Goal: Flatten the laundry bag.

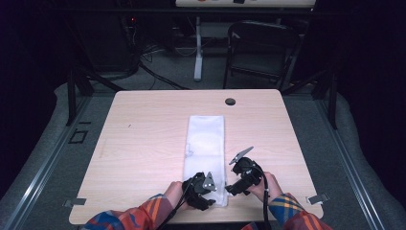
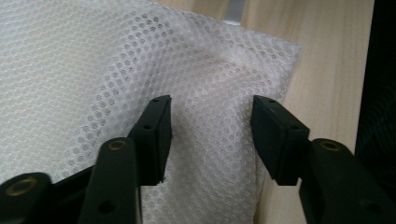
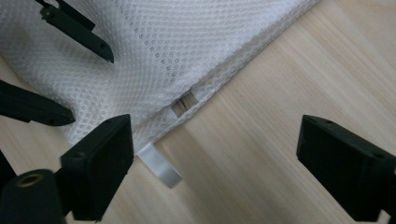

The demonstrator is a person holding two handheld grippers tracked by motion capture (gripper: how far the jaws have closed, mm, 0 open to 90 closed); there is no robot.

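Observation:
A long white mesh bag [image 1: 206, 143] lies down the middle of the wooden table [image 1: 143, 134]. My left gripper [image 1: 207, 189] is over the bag's near end. In the left gripper view its jaws stand partly apart [image 2: 212, 105] astride a raised fold of the mesh [image 2: 210, 70] near a corner, and the pads do not press on it. My right gripper [image 1: 232, 187] sits just right of the bag. Its jaws [image 3: 215, 126] are wide apart over bare wood beside the bag's edge, where a small zip pull [image 3: 187, 103] and a white ribbon tab [image 3: 161, 165] show.
A black round grommet [image 1: 230, 101] sits near the table's far edge. A dark folding chair [image 1: 261, 48] stands on the floor beyond the table. Metal clips [image 1: 318, 198] hold the front corners. The left gripper's fingers [image 3: 79, 32] show in the right gripper view on the mesh.

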